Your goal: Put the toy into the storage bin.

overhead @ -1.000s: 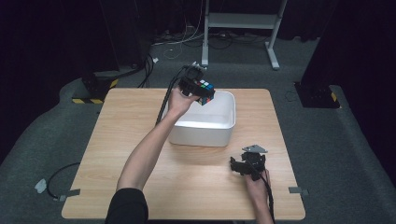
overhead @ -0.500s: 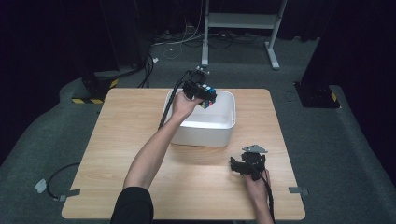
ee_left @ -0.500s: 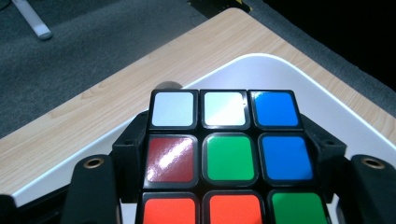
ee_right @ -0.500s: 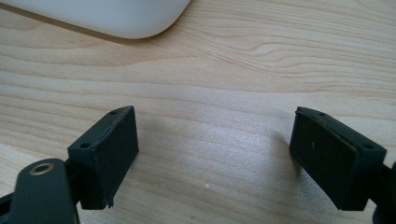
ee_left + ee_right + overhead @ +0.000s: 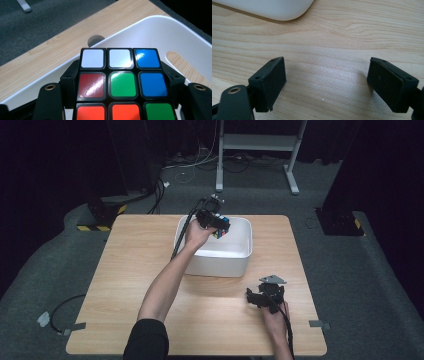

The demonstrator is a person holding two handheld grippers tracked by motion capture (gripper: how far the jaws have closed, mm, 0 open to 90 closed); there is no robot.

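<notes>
The person's left arm stretches forward with the left gripper [image 5: 216, 222] raised at its end, its jaws clamped on what it holds, while the right gripper [image 5: 265, 296] rests low near the body, its jaws standing wide apart with nothing between them.

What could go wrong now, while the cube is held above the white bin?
1. The left hand-held gripper clamps the puzzle cube by its sides; released from this height over the white bin, it may bounce or tumble.
2. The cube hangs near the bin's rim, so lowering could clip it.
</notes>
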